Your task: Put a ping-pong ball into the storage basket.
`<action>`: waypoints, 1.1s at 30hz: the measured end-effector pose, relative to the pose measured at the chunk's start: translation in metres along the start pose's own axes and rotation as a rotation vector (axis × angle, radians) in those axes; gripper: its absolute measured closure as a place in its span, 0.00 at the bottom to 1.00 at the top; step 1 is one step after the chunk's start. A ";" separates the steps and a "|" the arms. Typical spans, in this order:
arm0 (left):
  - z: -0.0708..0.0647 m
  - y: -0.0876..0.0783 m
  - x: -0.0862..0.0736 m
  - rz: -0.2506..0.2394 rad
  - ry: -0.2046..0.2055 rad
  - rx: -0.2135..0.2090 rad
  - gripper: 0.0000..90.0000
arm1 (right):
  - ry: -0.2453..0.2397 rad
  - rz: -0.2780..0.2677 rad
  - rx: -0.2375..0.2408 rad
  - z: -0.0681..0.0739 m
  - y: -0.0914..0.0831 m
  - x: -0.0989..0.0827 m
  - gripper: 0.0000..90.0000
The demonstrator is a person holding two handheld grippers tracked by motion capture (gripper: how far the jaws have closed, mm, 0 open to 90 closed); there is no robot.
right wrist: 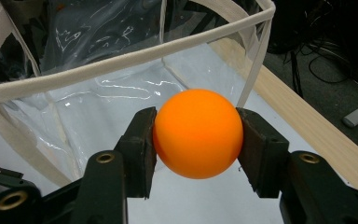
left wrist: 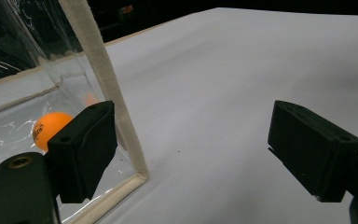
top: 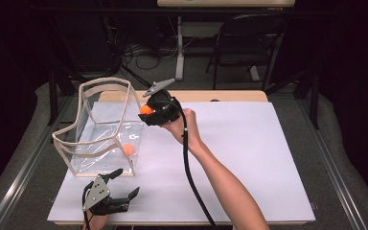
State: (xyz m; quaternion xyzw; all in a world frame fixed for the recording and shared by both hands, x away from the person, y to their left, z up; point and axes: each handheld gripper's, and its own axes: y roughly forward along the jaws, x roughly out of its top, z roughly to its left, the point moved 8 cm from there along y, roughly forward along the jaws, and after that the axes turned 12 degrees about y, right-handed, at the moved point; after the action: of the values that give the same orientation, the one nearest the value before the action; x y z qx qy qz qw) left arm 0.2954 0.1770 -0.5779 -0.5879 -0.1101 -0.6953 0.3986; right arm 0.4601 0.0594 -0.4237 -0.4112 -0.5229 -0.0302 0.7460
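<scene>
1. Your left gripper: near edge of the table, jaws released and spread wide, nothing between them. In the left gripper view one jaw stands just beside the near corner seam of the clear bag; whether it touches the seam, you cannot tell.

2. Clear bag: transparent, cloth-trimmed, standing upright on the white sheet at the left, mouth open to the top. Its long axis runs from the near edge toward the far edge of the table. The rim sags on the near side.

3. Ball in the bag: orange, lying on the bag's floor toward the near right corner. Also seen through the wall in the left gripper view.

4. Your right gripper: raised beside the bag's far right corner, near rim height, jaws clenched on a second orange ball, pads at its two sides. A ball has no long axis and points nowhere; the grip needs no alignment.

5. Step in hand, as judged: carrying the held ball to the bag. The next move calls for you to bring it across the rim, centre it over the open mouth, then release.
</scene>
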 end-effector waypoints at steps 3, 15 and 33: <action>0.000 0.000 0.000 -0.001 -0.001 -0.002 0.17 | -0.006 -0.002 0.001 0.001 0.000 0.002 0.56; 0.000 0.000 0.000 -0.001 -0.005 -0.001 0.17 | -0.011 -0.003 0.004 0.003 0.000 0.012 0.56; 0.001 0.000 0.000 -0.002 -0.009 -0.002 0.17 | -0.027 -0.005 0.007 0.010 0.000 0.028 0.56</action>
State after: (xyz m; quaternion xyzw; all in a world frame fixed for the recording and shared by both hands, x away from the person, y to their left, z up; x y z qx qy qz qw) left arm 0.2959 0.1774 -0.5781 -0.5913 -0.1116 -0.6932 0.3968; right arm 0.4653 0.0763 -0.3995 -0.4077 -0.5343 -0.0249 0.7400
